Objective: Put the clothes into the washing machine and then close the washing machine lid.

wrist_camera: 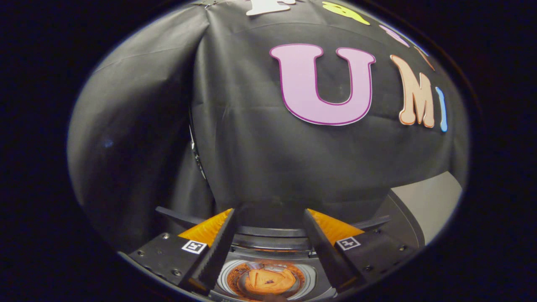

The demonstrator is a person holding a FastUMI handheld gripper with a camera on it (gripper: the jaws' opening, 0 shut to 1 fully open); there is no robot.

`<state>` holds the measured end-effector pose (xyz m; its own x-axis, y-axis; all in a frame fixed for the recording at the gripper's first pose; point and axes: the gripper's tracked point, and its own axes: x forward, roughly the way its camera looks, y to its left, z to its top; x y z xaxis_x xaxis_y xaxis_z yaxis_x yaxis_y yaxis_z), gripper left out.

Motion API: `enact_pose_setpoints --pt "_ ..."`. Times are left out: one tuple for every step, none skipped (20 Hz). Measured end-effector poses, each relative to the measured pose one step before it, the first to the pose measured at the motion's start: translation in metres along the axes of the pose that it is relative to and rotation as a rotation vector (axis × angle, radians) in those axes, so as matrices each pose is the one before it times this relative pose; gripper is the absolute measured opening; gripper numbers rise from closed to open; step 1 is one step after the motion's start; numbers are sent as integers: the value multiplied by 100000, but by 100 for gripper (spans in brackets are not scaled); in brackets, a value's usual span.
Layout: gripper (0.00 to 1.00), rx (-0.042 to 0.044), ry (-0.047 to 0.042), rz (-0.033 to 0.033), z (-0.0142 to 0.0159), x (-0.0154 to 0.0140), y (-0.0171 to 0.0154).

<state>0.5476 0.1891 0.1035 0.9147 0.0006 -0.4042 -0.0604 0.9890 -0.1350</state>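
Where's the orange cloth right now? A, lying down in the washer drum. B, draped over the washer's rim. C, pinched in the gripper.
A: the orange cloth lies in the drum, seen below the open gripper, whose fingers touch nothing.

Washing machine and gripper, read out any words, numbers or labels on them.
Washing machine: no readable text.
Orange garment in its drum: no print visible.
Gripper, open, with the drum showing between its fingers: a square coded marker on each finger, which is a pattern rather than words or numbers.
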Motion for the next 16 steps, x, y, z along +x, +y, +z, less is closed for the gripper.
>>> enact_pose_setpoints --pt "97 -729 -164 448 -129 -212 -1" --pt "97 -740 -86 545 -291 -545 36" --pt "97 -110 -417 350 -237 -553 84" --pt "97 147 379 203 -511 -537 274" --pt "96 -125 -147 271 -234 -416 118" --pt "96 -349 -473 350 -114 -211 31" --pt "96 -69 -49 481 -204 -327 62" --pt "96 223 306 468 -319 -270 56" --pt "96 -404 918 211 -325 -330 4" --pt "96 -719 -341 -119 -87 -300 -104" --pt "97 -1069 -352 -364 -114 -396 -17" --pt "97 -1084 84 -81 -297 -327 160" --pt "97 -2733 -2024 -351 11 -422 -4" --pt "97 -3175 -745 -838 62 -460 -427" --pt "97 -2456 -669 -39 -271 -362 -122" --pt "96 -1356 456 1237 -301 52 191"
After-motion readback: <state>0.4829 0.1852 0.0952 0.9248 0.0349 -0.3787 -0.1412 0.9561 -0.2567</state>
